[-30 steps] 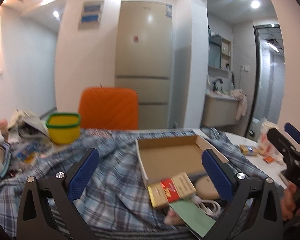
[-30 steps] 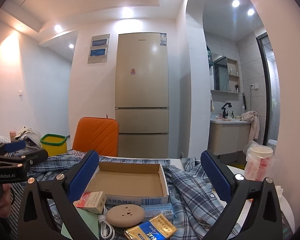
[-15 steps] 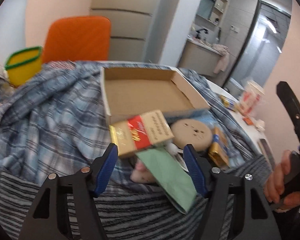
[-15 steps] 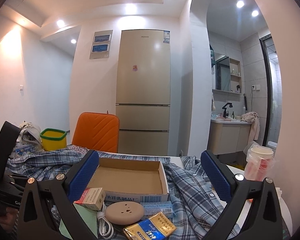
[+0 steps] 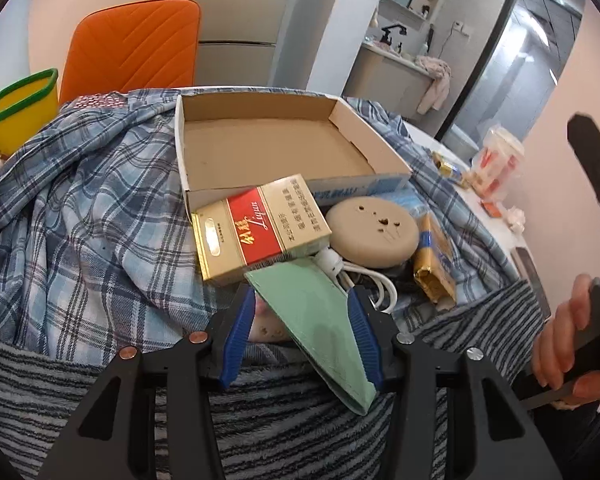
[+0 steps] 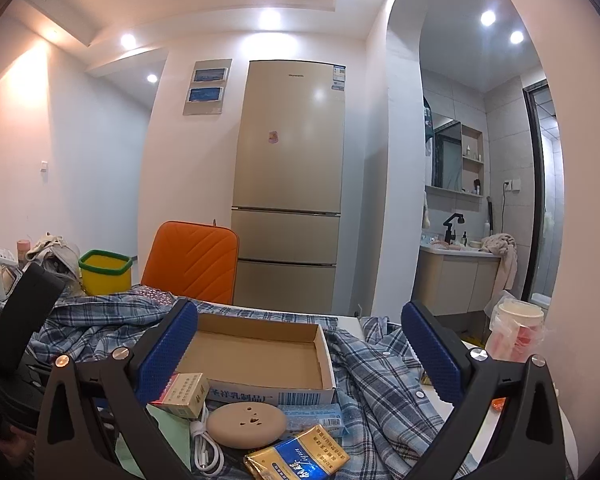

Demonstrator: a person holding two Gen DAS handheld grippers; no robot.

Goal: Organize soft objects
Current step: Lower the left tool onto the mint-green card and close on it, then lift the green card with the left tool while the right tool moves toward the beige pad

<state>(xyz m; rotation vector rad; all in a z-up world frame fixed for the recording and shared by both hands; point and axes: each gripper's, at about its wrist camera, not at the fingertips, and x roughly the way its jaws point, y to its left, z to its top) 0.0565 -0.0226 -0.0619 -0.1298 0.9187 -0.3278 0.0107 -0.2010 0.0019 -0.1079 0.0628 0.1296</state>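
At the near edge of the bench, the green cloth (image 5: 320,320) is seen between the blue pads of the left gripper (image 5: 302,334), whose jaws are nearly closed around it; actual contact on both sides cannot be confirmed. The cloth's long axis is run from its wide end under the cigarette pack (image 5: 256,228) down toward the camera, where it narrows to a folded tip over the striped towel (image 5: 180,420). Its far end is hidden beneath the pack, and a pale pink item (image 5: 266,326) beside it is mostly covered and cannot be identified. Beyond, the open cardboard box (image 5: 276,152) is set on the plaid shirt (image 5: 88,220), with a round beige disc (image 5: 372,232) just right of the pack. The right gripper (image 6: 300,360) is held above the same clutter with its jaws wide apart and nothing between them; its lower part is cut off.
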